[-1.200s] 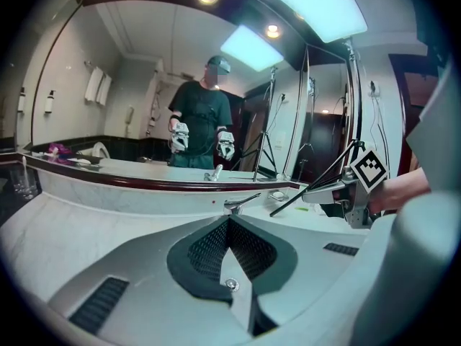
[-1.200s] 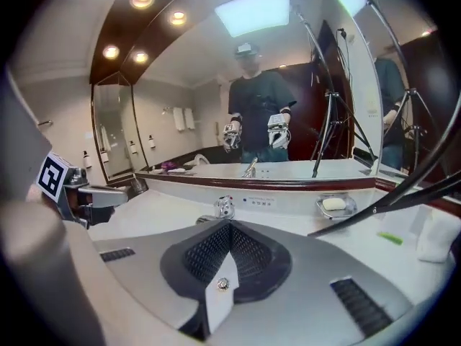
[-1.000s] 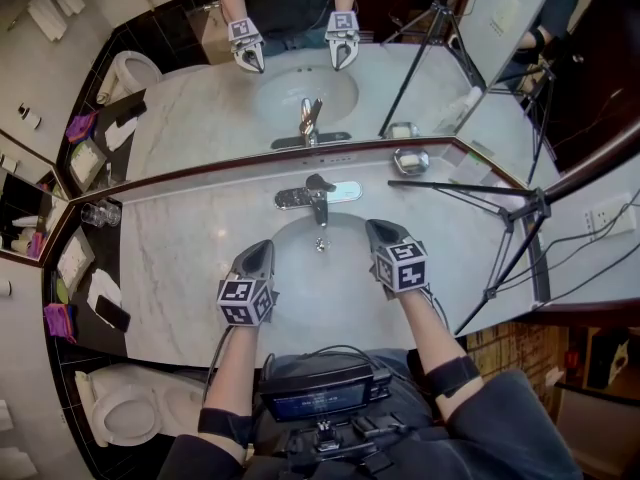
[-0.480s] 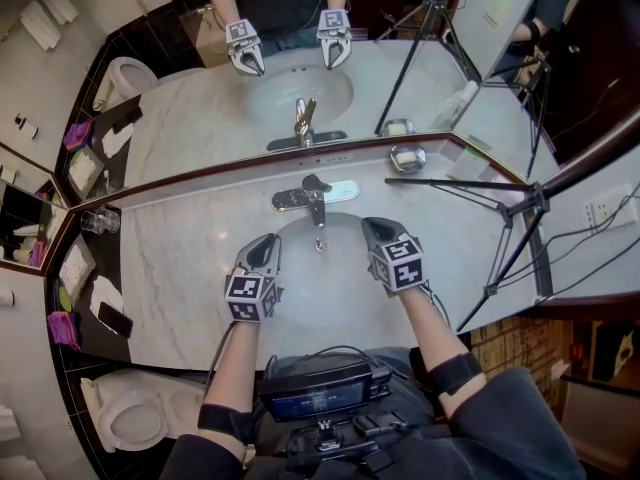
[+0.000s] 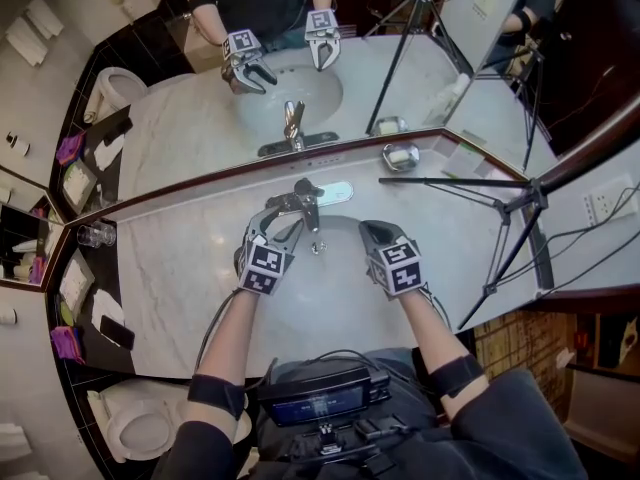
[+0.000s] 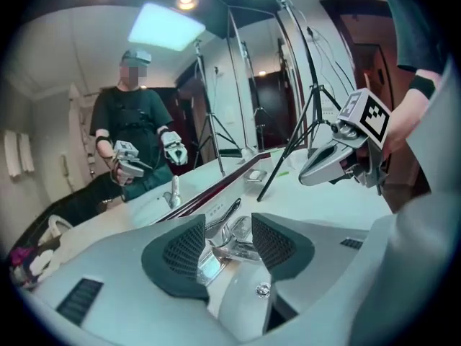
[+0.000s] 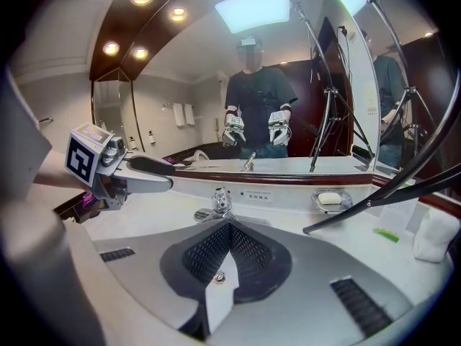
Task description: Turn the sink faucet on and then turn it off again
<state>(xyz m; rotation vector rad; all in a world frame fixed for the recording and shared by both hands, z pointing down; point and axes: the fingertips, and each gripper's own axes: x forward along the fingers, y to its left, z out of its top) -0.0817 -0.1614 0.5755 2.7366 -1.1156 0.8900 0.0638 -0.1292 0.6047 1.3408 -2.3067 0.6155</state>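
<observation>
Our left fingers (image 6: 180,254) stand apart, their jaws having just been opening, and the chrome faucet (image 6: 229,245) shows between the two dark pads with a gap on either side, so nothing is clamped yet. In the head view the left gripper (image 5: 285,211) reaches over the far rim of the sink basin (image 5: 330,293) right at the faucet (image 5: 309,201), which sits at the middle of the back edge of the marble countertop (image 5: 170,258), just below the mirror (image 5: 190,118). We judge the spread is there to let the pads straddle the lever before moving it. The right gripper (image 5: 375,233) hovers over the basin's right side, apart from the faucet, and its own view shows the right gripper (image 7: 229,225) with pads pressed together on nothing; we take it as parked out of the way, since one hand is enough for a lever. We see no stream falling into the basin, so we judge the water is not yet on. The soap dish (image 5: 400,156) and the tripod (image 5: 500,228) stand off to the right, clear of the reach.
</observation>
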